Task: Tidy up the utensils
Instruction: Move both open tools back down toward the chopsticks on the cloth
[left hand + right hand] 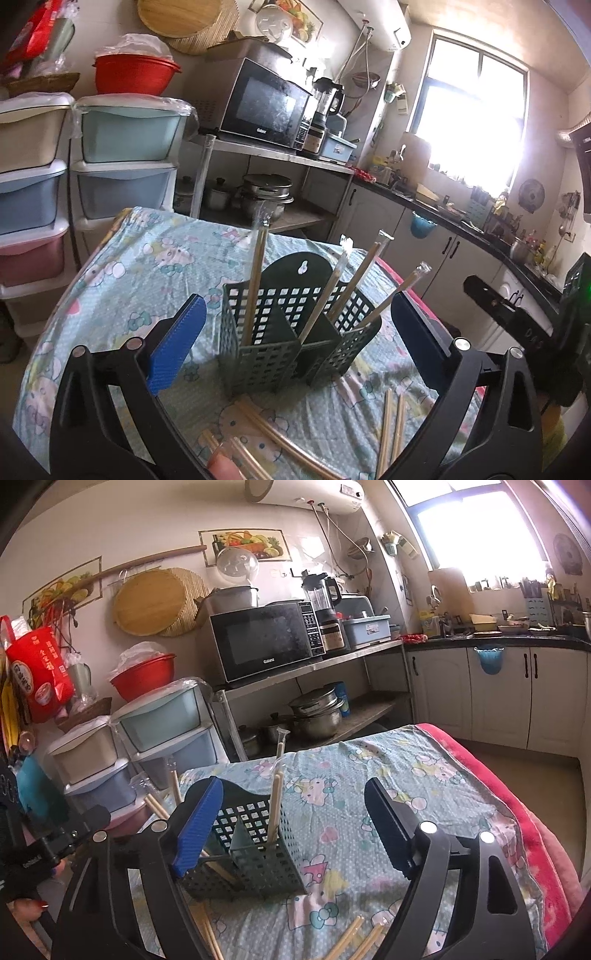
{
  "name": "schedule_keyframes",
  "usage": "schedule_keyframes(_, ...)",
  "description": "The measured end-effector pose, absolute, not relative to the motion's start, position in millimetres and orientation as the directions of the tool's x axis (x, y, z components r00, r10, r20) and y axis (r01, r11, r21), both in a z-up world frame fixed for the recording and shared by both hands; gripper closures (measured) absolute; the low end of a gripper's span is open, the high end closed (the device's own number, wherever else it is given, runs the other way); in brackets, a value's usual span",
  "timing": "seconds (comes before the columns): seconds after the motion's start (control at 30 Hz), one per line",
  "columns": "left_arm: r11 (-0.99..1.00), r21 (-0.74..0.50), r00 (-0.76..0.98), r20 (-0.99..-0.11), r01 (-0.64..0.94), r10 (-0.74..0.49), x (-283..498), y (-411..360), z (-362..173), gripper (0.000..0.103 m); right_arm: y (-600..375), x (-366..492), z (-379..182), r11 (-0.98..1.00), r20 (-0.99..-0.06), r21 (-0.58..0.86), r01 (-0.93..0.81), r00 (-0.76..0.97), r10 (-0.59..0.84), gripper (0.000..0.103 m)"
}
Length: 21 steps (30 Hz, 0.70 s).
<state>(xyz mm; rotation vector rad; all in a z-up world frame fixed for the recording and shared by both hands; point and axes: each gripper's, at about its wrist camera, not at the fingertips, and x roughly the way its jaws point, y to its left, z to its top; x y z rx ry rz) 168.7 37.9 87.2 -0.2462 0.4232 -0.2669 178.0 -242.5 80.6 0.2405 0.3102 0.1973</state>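
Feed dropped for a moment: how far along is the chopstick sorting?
Done: four wrapped chopstick pairs stand in the green holder. In hand: nothing; left gripper and right gripper are both open. Left: loose chopsticks lying on the cloth.

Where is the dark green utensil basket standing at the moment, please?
In the left wrist view the utensil basket stands upright on the cartoon-print cloth, centred beyond the open left gripper, with loose wrapped chopsticks lying on the cloth in front of it.

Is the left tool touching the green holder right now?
Apart. In the left wrist view the left tool stands wide open, its fingers flanking the green holder with tablecloth showing in both gaps.
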Motion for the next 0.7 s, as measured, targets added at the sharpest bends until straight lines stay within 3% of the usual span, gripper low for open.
schedule_keyframes(0.7,0.945,-0.301,0.867,-0.428,0.129,-0.255,134.4,57.3,66.7,0.011,-232.1,146.0,74.1,0.951,-0.309,0.219,-0.217,0.909,0.278,0.026)
